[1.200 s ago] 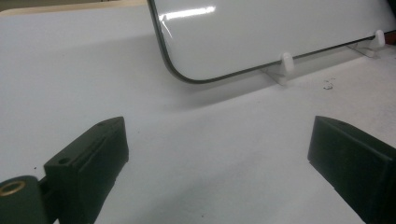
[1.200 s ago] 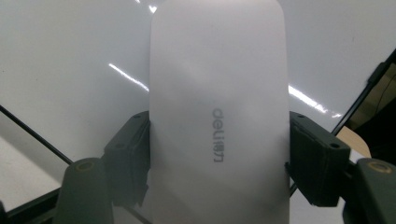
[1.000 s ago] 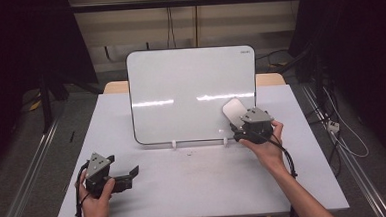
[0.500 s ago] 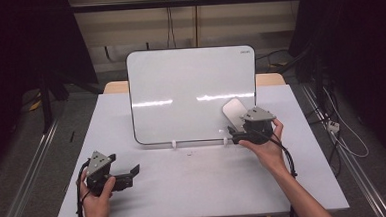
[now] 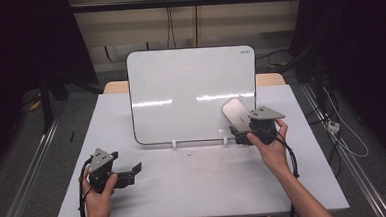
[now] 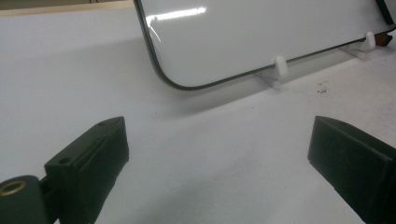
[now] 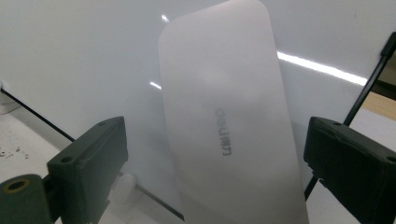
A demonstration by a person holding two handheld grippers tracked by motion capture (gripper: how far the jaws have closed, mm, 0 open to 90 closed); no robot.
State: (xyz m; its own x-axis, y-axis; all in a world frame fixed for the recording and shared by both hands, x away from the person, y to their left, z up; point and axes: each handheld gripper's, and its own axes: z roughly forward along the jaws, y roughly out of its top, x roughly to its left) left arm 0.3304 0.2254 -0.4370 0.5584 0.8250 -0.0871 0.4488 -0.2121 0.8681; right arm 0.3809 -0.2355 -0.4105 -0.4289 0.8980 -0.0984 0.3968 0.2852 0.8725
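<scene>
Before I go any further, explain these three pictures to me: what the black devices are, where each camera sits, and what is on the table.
A person sits at a white table and holds a hand-worked tool in each hand; each ends in a two-jawed claw. The wide picture is taken from above and looks forward and down: the left claw shows at its left, the right claw at its right.

The other two pictures come from small cameras riding on the claws, looking out between the black jaws.

A whiteboard stands propped on small white clips at the back of the table. A pale, flat eraser rests against its lower right part.

The left claw is open over bare table, holding nothing. The right claw's jaws have just been opening; they stand wide on either side of the eraser without pressing on it.
</scene>
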